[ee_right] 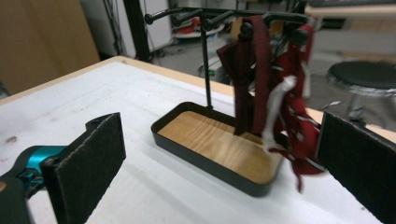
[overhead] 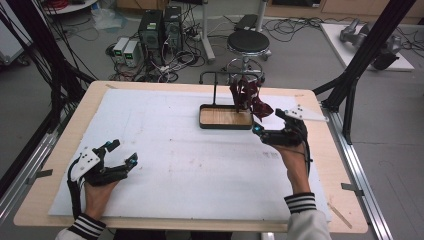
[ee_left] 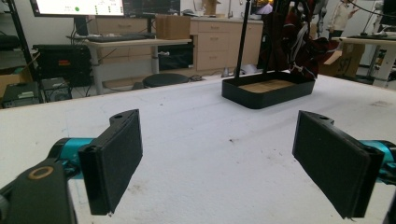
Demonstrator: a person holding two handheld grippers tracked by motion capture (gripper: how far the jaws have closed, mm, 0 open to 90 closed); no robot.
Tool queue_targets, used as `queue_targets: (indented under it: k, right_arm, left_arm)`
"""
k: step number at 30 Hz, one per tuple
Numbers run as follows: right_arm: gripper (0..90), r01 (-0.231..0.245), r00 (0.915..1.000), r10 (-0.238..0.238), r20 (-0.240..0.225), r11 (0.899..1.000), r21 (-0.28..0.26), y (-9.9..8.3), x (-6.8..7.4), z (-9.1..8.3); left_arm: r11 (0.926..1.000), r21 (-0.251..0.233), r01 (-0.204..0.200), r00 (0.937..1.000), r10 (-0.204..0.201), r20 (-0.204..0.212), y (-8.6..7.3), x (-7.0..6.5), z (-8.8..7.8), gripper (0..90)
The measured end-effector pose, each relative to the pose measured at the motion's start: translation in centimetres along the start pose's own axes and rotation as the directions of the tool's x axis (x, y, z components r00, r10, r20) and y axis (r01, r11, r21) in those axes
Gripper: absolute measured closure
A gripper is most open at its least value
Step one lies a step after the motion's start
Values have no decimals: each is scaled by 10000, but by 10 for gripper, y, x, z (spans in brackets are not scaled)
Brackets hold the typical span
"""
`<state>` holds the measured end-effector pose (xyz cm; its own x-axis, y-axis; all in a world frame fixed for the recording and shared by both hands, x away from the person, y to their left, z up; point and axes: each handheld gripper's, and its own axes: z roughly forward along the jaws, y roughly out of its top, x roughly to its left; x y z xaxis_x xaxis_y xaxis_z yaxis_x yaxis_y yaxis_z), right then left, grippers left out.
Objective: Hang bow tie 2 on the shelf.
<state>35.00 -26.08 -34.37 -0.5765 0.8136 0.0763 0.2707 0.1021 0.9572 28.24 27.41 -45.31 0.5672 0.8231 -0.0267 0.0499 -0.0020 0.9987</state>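
the right claw [overhead: 267, 131] stands wide, its jaws spread with nothing between them; in the right gripper view the two black pads [ee_right: 95, 158] frame bare counter and the stand ahead. just beyond this claw, close to its tips but apart from them, hangs a dark red tie [overhead: 248, 97], draped over the top bar of a black stand [overhead: 216, 89]. in the right gripper view the tie [ee_right: 261, 84] hangs down past a white label and its loose end sags over the near right corner of the tray [ee_right: 201, 161], close to the right-hand pad. the tray is a black-rimmed oblong with a wooden floor, and the stand's post rises from its far side.

the left claw [overhead: 124, 152] also stands wide and holds nothing; it sits low over the counter [overhead: 165, 150], well apart from the tray, near the front left corner. from the left gripper view its pads [ee_left: 114, 158] point across the white sheet toward the tray [ee_left: 268, 91] far ahead, with the tie [ee_left: 299, 44] hanging above its right end.

beyond the counter, past the stand, a black stool [overhead: 248, 44] stands on the floor.
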Motion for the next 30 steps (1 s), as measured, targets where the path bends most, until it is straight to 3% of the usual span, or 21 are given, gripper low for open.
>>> queue_targets:
  k: [5,13,19,21,23,27,30]
  right_arm:
    - [6,163,9997,-151,200,9981,-589,-25,7,-25]
    - [5,535,9979,-495,427,9936,-991,-61,17,-44]
    - [6,787,9924,-679,1024,9913,-1056,-91,21,-51]
    - [5,893,9841,-613,1664,9820,-1661,-102,24,-54]
    - [6,991,9779,-576,2010,9742,-2026,-111,26,-56]
    - [6,1088,9757,-580,2111,9652,-2377,-124,26,-56]
    - [6,983,9770,-500,2071,9683,-2296,-131,25,-53]
  left_arm:
    - [10000,-41,-88,10000,88,-4,0,-1,0,163]
    - [9999,-91,-124,9999,124,-28,0,-1,-1,163]
    - [9999,-103,-117,9999,117,-19,0,-1,-1,163]
    - [9999,-98,-119,9999,119,-16,0,-1,-1,163]
    - [9999,-97,-128,9999,128,-6,0,-1,-1,163]
    - [9999,-115,-64,10000,64,-18,0,-1,-1,163]
    - [9999,-82,-96,10000,96,-5,0,-1,-1,163]
